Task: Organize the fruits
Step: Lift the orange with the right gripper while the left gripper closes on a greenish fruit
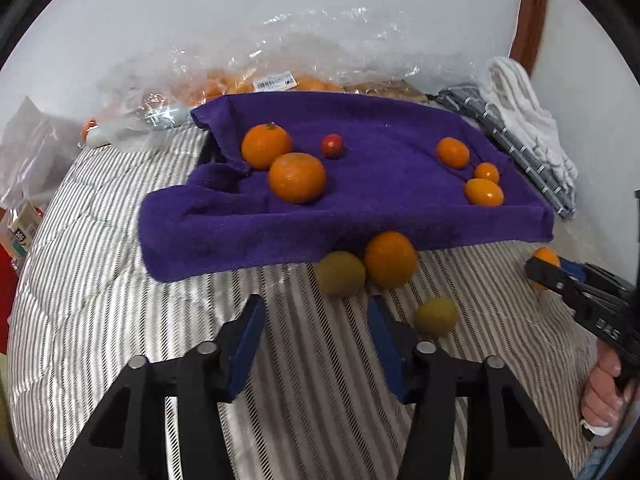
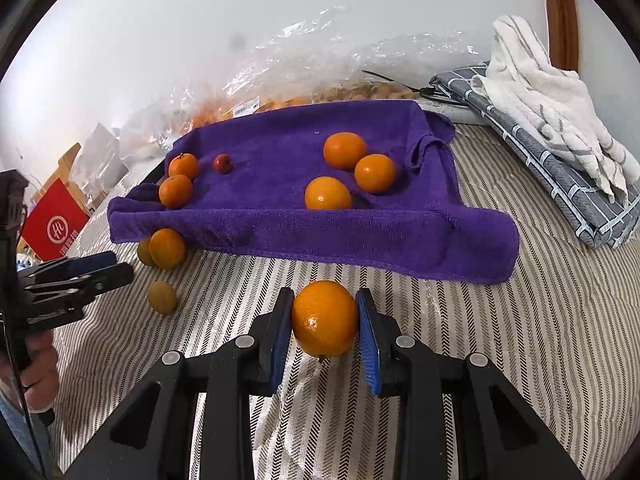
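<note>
A purple towel (image 1: 360, 208) lies on the striped bedding with two big oranges (image 1: 297, 178) at its left, a small red fruit (image 1: 332, 146) and three smaller oranges (image 1: 452, 153) at its right. Against its front edge rest an orange (image 1: 390, 260) and a yellow-green fruit (image 1: 340, 278); another yellow-green fruit (image 1: 436, 316) lies beside my left gripper's right finger. My left gripper (image 1: 316, 304) is open over the bedding with nothing between its pads. My right gripper (image 2: 325, 294) is shut on an orange (image 2: 325, 322) just in front of the towel (image 2: 280, 224).
Clear plastic bags (image 1: 280, 68) holding more fruit lie behind the towel by the wall. Folded grey and white cloths (image 2: 560, 128) are stacked at the right. A red box (image 2: 54, 220) and packets stand at the left edge. A hand (image 2: 38, 364) grips the left tool.
</note>
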Demonstrator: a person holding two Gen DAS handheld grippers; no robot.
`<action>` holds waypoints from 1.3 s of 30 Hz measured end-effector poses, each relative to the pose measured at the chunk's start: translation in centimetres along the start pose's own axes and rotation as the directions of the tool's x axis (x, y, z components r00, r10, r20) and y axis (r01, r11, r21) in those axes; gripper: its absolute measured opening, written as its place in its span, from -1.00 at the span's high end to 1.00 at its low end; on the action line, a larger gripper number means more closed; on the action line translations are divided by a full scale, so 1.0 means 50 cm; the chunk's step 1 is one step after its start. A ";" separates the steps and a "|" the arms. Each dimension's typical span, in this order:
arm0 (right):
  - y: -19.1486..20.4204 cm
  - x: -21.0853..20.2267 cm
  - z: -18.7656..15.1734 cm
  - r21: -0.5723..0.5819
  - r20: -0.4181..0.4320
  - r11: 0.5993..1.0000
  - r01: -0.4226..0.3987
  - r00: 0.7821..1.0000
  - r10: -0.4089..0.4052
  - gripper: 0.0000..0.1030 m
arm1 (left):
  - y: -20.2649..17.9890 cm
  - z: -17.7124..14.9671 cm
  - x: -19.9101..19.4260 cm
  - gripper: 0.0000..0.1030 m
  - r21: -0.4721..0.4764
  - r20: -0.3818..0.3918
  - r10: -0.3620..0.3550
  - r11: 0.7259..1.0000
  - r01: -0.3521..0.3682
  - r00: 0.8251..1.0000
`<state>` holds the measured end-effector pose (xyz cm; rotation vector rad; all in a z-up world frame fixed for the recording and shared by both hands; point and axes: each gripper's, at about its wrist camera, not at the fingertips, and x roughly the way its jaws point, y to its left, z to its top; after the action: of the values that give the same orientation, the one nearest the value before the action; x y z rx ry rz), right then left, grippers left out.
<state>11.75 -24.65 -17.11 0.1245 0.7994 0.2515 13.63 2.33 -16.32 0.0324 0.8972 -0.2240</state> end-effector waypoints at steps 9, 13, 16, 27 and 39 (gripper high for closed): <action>-0.002 0.005 -0.001 0.009 -0.012 1.000 -0.025 1.000 0.026 0.39 | -0.018 0.011 0.025 0.38 -0.015 0.019 -0.011 1.000 0.011 1.000; -0.003 0.002 -0.002 0.013 -0.001 0.999 -0.045 0.999 0.045 0.39 | -0.021 0.010 0.024 0.47 -0.013 0.038 -0.035 0.999 0.036 0.999; -0.001 -0.003 -0.003 0.011 0.014 0.999 -0.051 0.999 0.050 0.39 | -0.020 0.010 0.019 0.47 -0.018 0.055 -0.059 0.998 0.060 0.997; -0.006 -0.007 -0.005 0.033 0.030 0.997 -0.066 0.997 0.065 0.39 | 0.013 0.004 -0.012 0.47 -0.092 0.118 -0.064 0.993 0.075 0.991; -0.016 -0.018 -0.006 0.056 0.057 0.995 -0.082 0.995 0.079 0.39 | 0.033 0.004 -0.045 0.47 -0.130 0.207 0.042 0.991 -0.015 0.977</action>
<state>11.07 -25.64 -16.88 0.2177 0.7482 0.3001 12.80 4.33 -14.55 -0.0955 0.6984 -0.1395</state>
